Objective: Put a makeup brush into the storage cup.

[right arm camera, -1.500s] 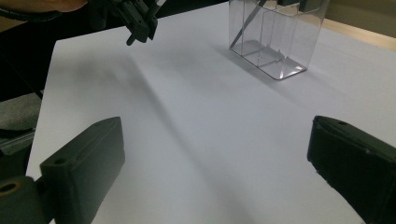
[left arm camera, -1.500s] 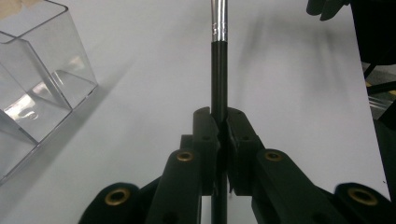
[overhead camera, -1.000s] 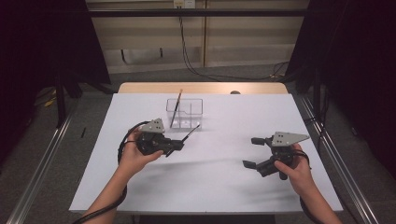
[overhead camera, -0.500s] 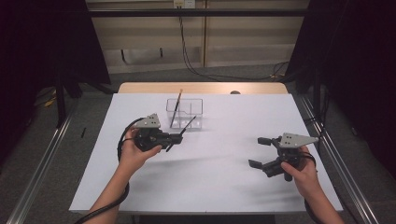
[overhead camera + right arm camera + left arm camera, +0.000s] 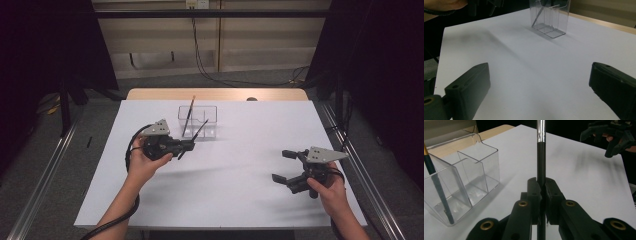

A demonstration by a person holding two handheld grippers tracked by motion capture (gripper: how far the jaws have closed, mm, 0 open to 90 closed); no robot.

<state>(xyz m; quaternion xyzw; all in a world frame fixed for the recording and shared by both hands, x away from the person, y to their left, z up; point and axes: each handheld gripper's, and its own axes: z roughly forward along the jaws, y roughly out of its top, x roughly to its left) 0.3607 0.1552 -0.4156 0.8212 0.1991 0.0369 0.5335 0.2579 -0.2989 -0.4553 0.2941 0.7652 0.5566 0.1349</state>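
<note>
Paintbrush [image 5: 541,160] work is what I'm running: my left gripper [image 5: 187,145] has its jaws clamped tight on a black-handled brush with a silver ferrule, and the handle runs straight up between the pads in the left gripper view. I judge it's held by the middle of the shaft so one end can be steered down into a holder.

Going by size, the white table [image 5: 235,175] spreads wide and bare under both hands. On its far side, just left of centre, stands a clear plastic organizer [image 5: 198,121] with several compartments, upright and open-topped to take long tools. One thin brush with an orange tip [image 5: 190,112] already leans in its left compartment. The held paintbrush hangs just near of that box, angled toward it, its upper end over the front wall as far as I can tell.

My right gripper [image 5: 287,165] hovers well apart at the near right, jaws spread wide and empty, nothing between them but tabletop.
</note>
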